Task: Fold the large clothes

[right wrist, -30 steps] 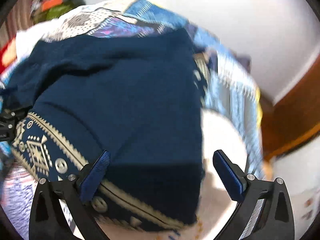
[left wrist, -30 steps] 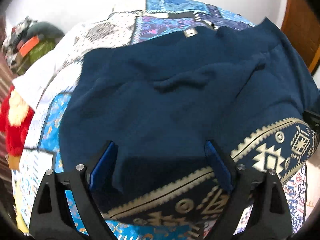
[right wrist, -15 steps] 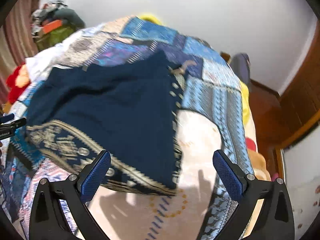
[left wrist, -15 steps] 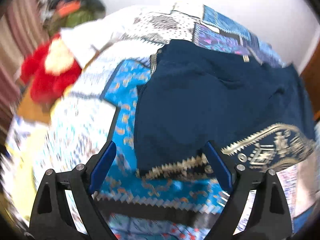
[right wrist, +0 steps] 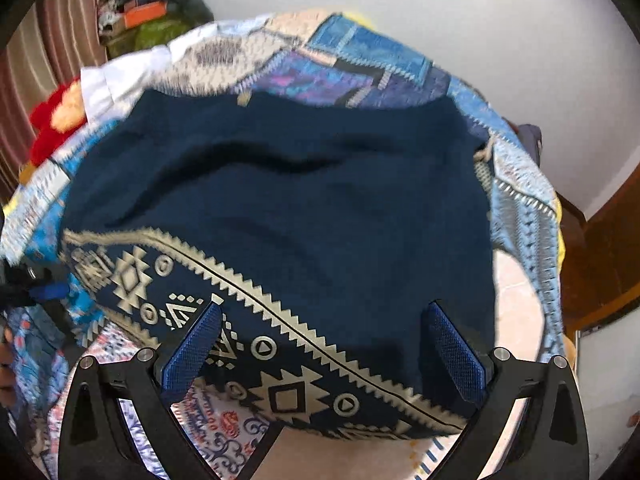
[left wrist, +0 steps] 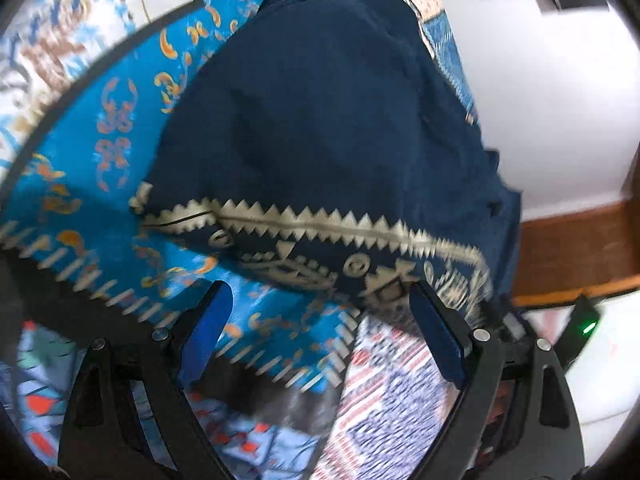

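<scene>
A navy garment [left wrist: 320,112] with a cream geometric border [left wrist: 320,224] lies spread on a patchwork bedspread [left wrist: 100,128]. My left gripper [left wrist: 322,336] is open and hovers just short of the border's near left corner. Only bedspread shows between its blue pads [left wrist: 208,332]. In the right wrist view the same garment [right wrist: 300,184] fills the middle. My right gripper [right wrist: 322,348] is open above the patterned border [right wrist: 288,396], which lies between and beneath its fingers without being pinched. The left gripper [right wrist: 36,288] shows at that view's far left edge, beside the border's end.
A red plush toy [right wrist: 56,120] and a white sheet [right wrist: 108,84] lie at the bed's far left. Clothes are piled [right wrist: 148,12] by a curtain. A white wall [right wrist: 500,20] stands behind the bed and brown wood [right wrist: 600,248] to the right.
The left gripper rolled and swung to the garment's left corner, now looking along the border. The right gripper pulled back, then came down over the border. Both stayed open.
</scene>
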`<state>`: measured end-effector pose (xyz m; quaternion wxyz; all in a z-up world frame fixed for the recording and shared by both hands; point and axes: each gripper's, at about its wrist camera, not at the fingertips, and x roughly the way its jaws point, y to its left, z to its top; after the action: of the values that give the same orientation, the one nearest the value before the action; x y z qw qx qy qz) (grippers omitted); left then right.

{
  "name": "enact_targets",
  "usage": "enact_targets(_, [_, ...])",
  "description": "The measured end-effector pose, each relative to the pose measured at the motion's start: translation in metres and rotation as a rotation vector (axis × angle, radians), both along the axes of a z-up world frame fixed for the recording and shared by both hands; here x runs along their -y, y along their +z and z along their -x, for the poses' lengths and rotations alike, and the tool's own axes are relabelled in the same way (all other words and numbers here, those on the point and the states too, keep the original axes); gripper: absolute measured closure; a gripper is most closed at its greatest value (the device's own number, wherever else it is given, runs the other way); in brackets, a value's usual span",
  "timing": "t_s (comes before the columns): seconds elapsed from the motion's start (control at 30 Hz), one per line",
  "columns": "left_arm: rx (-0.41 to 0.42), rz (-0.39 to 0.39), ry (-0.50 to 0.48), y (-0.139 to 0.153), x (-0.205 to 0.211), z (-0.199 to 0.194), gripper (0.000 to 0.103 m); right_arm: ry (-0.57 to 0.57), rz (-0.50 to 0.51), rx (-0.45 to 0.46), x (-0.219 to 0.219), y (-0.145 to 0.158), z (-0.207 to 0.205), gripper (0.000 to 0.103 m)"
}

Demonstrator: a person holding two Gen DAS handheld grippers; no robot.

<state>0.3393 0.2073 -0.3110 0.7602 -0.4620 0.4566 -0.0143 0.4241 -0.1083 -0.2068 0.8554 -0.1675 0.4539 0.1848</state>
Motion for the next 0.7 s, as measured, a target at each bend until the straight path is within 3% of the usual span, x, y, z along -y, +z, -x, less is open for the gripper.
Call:
enact_targets(0.37, [0.075,0.077,0.135,-0.024,-0.002,-0.045,0.013,0.009,-0.054,-0.018,0.008,-0.015,-0.004,0.0])
enact_targets(0.43, [0.078,0.061,0.166,-0.02,-0.001,-0.055,0.022,0.012,-0.051,-0.011,0.008,-0.016,-0.003,0.0])
enact_targets(0.5, [0.059,0.004,0.18,-0.015,0.004,-0.063,0.05,0.013,-0.052,-0.01,0.008,-0.016,-0.002,0.0])
enact_targets(0.7, [0.067,-0.2,0.188,0.02,0.014,-0.069,0.079,0.035,-0.038,-0.025,0.005,-0.001,0.001,0.0])
